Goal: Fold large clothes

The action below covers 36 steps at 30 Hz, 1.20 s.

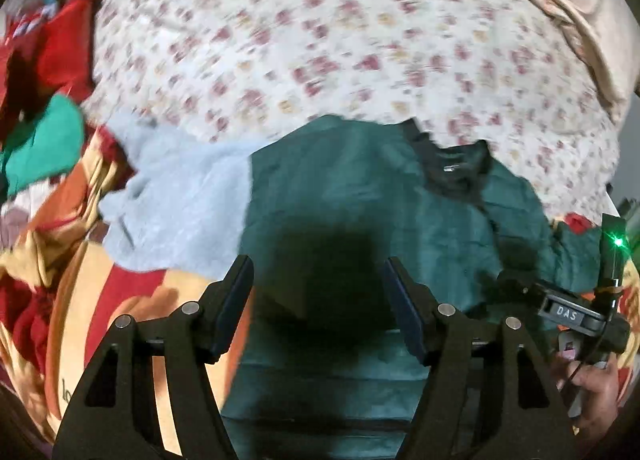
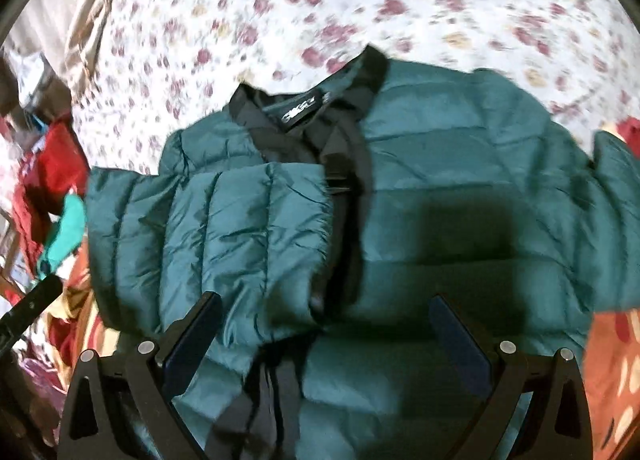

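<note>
**One sleeve folded in, the other still to go**

The teal puffer jacket (image 2: 420, 164) lies front-up on the bed (image 2: 280, 0), black collar (image 2: 304, 108) toward the far side. One sleeve (image 2: 208, 228) is already laid across the chest; the opposite sleeve (image 2: 616, 188) still trails outward. The folding looks about midway.

The left gripper (image 1: 318, 308) hovers released over the jacket with nothing between its fingers. The right gripper (image 2: 326, 344) is likewise spread wide and empty above the lower front.

The next move probably calls for pinching the loose sleeve near its cuff and drawing it across. The quilted shell looks slippery and springy.
</note>
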Each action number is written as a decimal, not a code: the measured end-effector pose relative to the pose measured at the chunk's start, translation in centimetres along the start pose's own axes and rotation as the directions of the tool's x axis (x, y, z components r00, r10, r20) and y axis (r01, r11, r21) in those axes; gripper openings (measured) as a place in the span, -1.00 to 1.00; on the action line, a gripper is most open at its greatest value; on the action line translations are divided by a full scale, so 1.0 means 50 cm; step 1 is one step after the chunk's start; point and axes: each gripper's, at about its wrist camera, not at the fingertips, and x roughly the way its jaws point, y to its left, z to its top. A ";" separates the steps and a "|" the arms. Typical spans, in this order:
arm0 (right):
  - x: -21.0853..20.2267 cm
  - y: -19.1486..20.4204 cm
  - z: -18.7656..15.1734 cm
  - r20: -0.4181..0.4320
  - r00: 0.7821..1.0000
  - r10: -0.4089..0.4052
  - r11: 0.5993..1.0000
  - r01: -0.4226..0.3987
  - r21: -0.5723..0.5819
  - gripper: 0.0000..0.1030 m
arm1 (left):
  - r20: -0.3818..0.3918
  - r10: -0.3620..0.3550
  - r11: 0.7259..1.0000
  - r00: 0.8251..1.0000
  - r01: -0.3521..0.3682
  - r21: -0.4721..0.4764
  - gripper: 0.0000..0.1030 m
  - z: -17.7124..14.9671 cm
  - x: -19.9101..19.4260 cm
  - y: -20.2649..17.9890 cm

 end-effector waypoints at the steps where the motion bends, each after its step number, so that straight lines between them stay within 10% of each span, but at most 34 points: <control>1: 0.013 0.004 0.003 -0.006 1.000 -0.011 1.000 0.011 -0.006 0.79 | -0.007 0.009 1.000 1.000 -0.009 -0.016 0.30 -0.003 0.011 0.013; 11: 0.067 0.036 0.016 0.003 0.999 -0.039 0.993 0.039 -0.115 -0.58 | -0.065 0.022 0.998 0.998 -0.026 -0.063 0.30 -0.020 0.085 0.045; 24: -0.110 -0.039 0.040 0.226 0.967 -0.114 0.982 0.144 -0.119 -0.66 | -0.083 0.004 0.999 0.997 -0.007 -0.040 0.30 -0.014 0.115 -0.001; 36: -0.009 -0.197 0.028 0.131 0.950 -0.283 0.959 0.283 0.015 -0.67 | -0.118 0.014 0.998 0.993 -0.020 -0.053 0.30 -0.024 0.154 -0.008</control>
